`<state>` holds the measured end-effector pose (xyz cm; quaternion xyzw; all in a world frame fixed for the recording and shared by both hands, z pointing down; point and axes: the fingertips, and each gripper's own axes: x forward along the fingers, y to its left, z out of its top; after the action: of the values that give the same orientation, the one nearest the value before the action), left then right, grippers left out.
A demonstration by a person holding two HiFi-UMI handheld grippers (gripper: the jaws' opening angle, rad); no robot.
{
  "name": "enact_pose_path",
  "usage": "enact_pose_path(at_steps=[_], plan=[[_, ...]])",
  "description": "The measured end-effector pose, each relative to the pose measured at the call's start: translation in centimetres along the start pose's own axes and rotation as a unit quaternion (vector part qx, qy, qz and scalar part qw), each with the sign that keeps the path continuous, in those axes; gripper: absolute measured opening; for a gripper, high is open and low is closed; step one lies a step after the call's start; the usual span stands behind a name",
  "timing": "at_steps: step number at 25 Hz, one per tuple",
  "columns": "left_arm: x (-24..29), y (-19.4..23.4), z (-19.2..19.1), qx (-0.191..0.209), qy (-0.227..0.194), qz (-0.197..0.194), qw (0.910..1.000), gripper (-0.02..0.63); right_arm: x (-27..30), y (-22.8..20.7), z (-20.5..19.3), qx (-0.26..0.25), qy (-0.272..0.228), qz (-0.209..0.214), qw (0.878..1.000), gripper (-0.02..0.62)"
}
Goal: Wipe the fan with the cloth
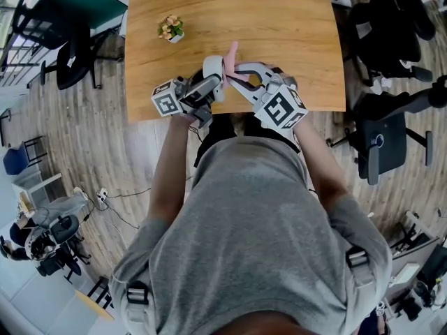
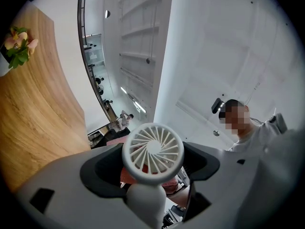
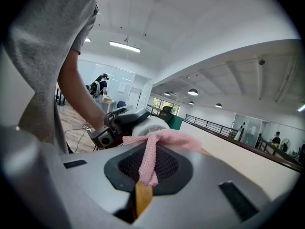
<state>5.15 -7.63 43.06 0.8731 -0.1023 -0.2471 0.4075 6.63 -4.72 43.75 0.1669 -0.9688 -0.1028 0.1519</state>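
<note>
While left tongs clench fan by handle, head just above tips, and right tongs clench pink cloth, free end draped against fan: sweep cloth across head lightly, brace fan rigid, avoid snagging ribs.

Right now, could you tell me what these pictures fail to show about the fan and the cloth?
- Handle of the fan: left gripper view, cut off by the bottom edge and the left tongs.
- Where cloth meets fan: right gripper view, the cloth covers it.
- Fan grille: head view, too small.
</note>
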Motion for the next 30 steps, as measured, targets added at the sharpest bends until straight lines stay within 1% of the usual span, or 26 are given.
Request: enact_pose_path(at_steps=[3, 7, 11, 13, 15, 18, 21, 24, 27, 30], plan=[[-0.4, 0.2, -0.3, -0.003, 0.000, 0.005, 1.0000, 0.370, -0.1, -0.4, 1.4, 0.017, -0.029, -0.003, 0.999, 0.021], [-0.8, 0.7, -0.7, -0.006, -0.003, 0.013, 0.9999, 0.370, 0.0, -0.8, 1.9, 0.010, -0.028, -0.002, 1.000, 0.021], [-1.9, 2.0, -0.6, 0.005, -0.005, 0.048, 0.9988, 0.370, 0.5, -0.5, 2.0, 0.024, -0.038, -0.005, 0.999, 0.021], [-2.5, 2.7, -0.1, 0.011, -0.013, 0.067, 0.9976, 0.370, 0.9, -0.2, 1.8, 0.031, -0.032, -0.001, 0.999, 0.021], [-2.9, 3.1, 0.2, 0.013, -0.022, 0.076, 0.9968, 0.370, 1.4, 0.1, 1.5, 0.035, -0.028, 0.002, 0.999, 0.021], [-3.3, 3.4, 0.4, 0.010, -0.027, 0.078, 0.9965, 0.370, 1.9, 0.3, 1.0, 0.035, -0.018, 0.007, 0.999, 0.021], [-3.6, 4.0, 0.7, 0.011, -0.028, 0.089, 0.9956, 0.370, 2.2, 0.2, 0.9, 0.040, -0.013, 0.009, 0.999, 0.020], [-3.8, 4.2, 1.3, 0.008, -0.036, 0.089, 0.9953, 0.370, 2.5, 0.4, 0.6, 0.049, -0.006, 0.013, 0.999, 0.020], [-3.8, 4.6, 2.0, 0.009, -0.035, 0.090, 0.9953, 0.370, 3.2, 0.5, 0.6, 0.053, 0.000, 0.014, 0.998, 0.021], [-4.0, 5.2, 3.0, 0.009, -0.037, 0.091, 0.9951, 0.370, 4.2, 0.4, 0.2, 0.048, 0.014, 0.016, 0.999, 0.021]])
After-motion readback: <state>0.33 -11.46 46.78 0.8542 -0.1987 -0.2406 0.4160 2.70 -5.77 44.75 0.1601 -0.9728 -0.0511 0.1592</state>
